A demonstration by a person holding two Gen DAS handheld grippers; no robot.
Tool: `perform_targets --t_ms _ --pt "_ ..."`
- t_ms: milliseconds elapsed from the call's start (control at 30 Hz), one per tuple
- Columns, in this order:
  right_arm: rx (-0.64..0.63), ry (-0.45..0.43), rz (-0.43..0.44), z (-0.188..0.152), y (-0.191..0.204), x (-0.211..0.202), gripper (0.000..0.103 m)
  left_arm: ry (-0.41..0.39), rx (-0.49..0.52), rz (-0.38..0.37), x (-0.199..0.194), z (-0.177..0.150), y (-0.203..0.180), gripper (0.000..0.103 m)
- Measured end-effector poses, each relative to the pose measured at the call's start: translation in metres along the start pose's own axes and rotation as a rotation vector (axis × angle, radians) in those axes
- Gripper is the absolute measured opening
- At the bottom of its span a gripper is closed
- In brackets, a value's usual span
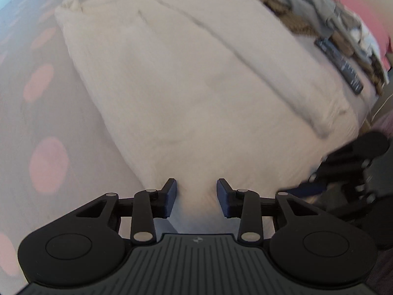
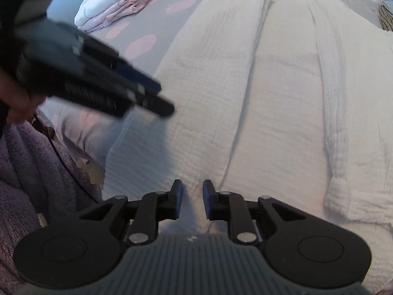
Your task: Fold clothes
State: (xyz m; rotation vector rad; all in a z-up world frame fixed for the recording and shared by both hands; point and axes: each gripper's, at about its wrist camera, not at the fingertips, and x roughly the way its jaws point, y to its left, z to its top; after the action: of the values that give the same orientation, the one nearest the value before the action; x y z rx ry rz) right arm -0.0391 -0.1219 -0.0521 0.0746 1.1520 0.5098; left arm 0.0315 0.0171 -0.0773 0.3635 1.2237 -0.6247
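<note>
- A cream, crinkle-textured garment (image 2: 258, 98) lies spread flat on the bed, running lengthwise away from both cameras; one sleeve is folded in along its right side, with the cuff (image 2: 343, 191) near the close hem.
- In the left wrist view the same garment (image 1: 184, 86) fills the middle of the frame, with a long fold line running along its right half.
- The right gripper (image 2: 192, 200) points down at the near hem of the garment. Its fingers stand a little apart, with a raised ridge of cloth in the gap; I cannot tell if the pads press on it.
- The left gripper (image 1: 196, 196) hangs over the near edge of the garment too. Its fingers are spread wider, cloth below and between them, and the pads look clear of it.
- In the right wrist view the left gripper (image 2: 157, 98) shows blurred at the left, held by a hand (image 2: 19, 103).
- The bed sheet (image 1: 32, 127) is grey with pink dots.
- A stack of folded white and pink clothes (image 2: 118, 5) sits well apart at the far left.
- A dark remote control (image 1: 341, 66) lies just beside the garment's right edge, next to a heap of grey and brown clothes (image 1: 307, 2).
- A purple fleecy fabric (image 2: 29, 172) lies at the near left.
</note>
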Motion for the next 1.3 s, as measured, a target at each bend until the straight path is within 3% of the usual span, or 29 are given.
perform_targets --t_ms 133,233,300,433,533,767,1033,1233,1300 --pt "0.017 -0.009 0.002 0.0 -0.004 -0.008 0.022 -0.016 -0.033 0.017 0.0 -0.004 0.001 0.035" --pt "0.018 -0.005 0.005 0.0 -0.011 -0.019 0.031 -0.044 -0.039 0.026 -0.012 0.0 -0.002 0.035" --pt "-0.002 0.01 -0.018 0.0 -0.016 -0.029 0.032 -0.064 -0.041 0.029 -0.021 0.006 -0.004 0.035" --pt "-0.035 0.048 -0.054 -0.007 -0.036 -0.058 0.033 -0.11 -0.078 -0.017 -0.033 0.021 -0.011 0.035" --pt "-0.079 0.089 -0.103 -0.008 -0.058 -0.074 0.041 -0.123 -0.07 -0.052 -0.036 0.035 -0.021 0.035" --pt "-0.046 0.179 -0.224 -0.03 -0.128 -0.114 0.041 -0.15 -0.038 -0.125 -0.033 0.088 -0.062 0.035" --pt "0.016 0.237 -0.199 -0.046 -0.161 -0.106 0.041 -0.134 -0.005 -0.186 -0.005 0.16 -0.105 0.035" --pt "0.002 0.274 -0.179 -0.045 -0.169 -0.09 0.039 -0.117 -0.089 -0.223 0.028 0.215 -0.115 0.039" --pt "0.003 0.268 -0.17 -0.043 -0.171 -0.089 0.034 -0.114 -0.123 -0.223 0.04 0.234 -0.116 0.039"
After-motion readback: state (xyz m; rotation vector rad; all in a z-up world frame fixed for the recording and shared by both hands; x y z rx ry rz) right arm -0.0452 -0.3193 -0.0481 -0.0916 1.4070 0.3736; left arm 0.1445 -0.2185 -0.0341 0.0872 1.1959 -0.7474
